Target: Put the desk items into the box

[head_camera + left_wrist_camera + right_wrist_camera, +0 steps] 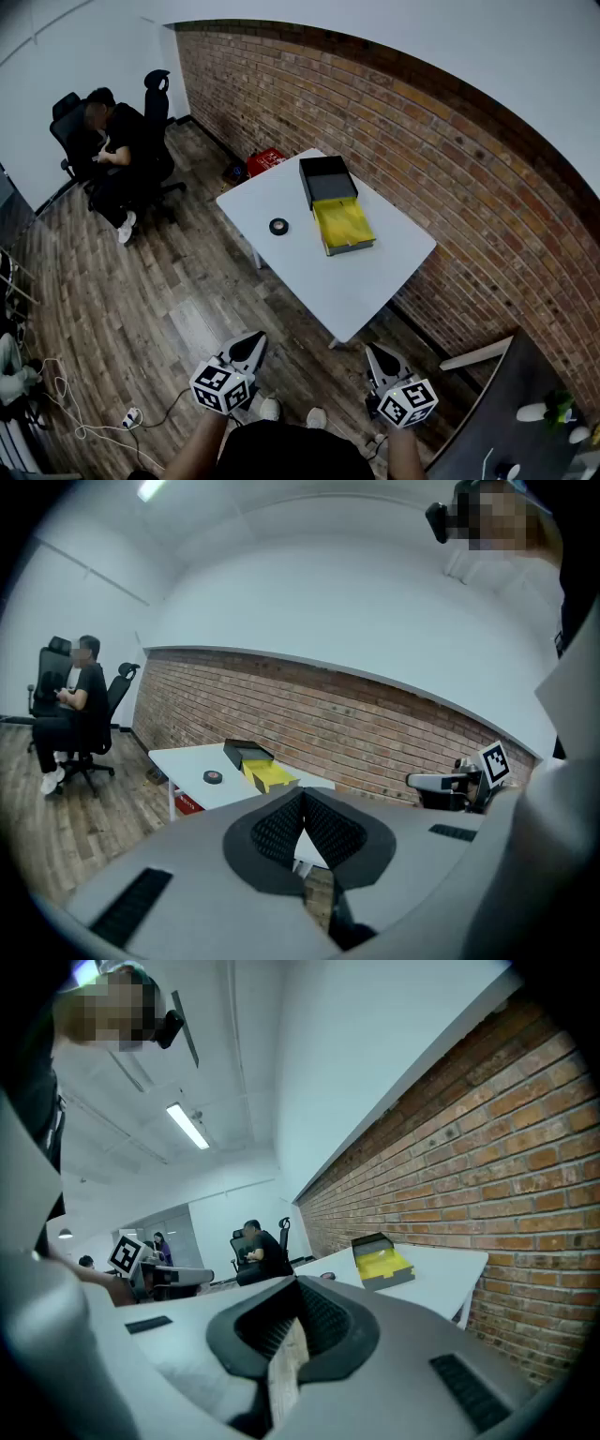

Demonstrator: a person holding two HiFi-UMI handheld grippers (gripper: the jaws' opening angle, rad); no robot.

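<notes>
A white table (356, 281) stands against the brick wall. On it lies a black box (327, 177) with a yellow tray part (343, 226) open beside it, and a black tape roll (278, 226) to its left. Both show small in the left gripper view, box (259, 766) and roll (213, 777), and the box (382, 1262) also in the right gripper view. My left gripper (251, 339) and right gripper (375, 352) hang over the wooden floor, well short of the table's near corner. Each is shut with nothing between its jaws (303, 795) (298, 1284).
A person sits on an office chair (112, 150) at the far left. A red box (265, 159) lies on the floor behind the table. A dark desk (520, 412) with small objects stands at the lower right. Cables (84, 417) trail on the floor at the lower left.
</notes>
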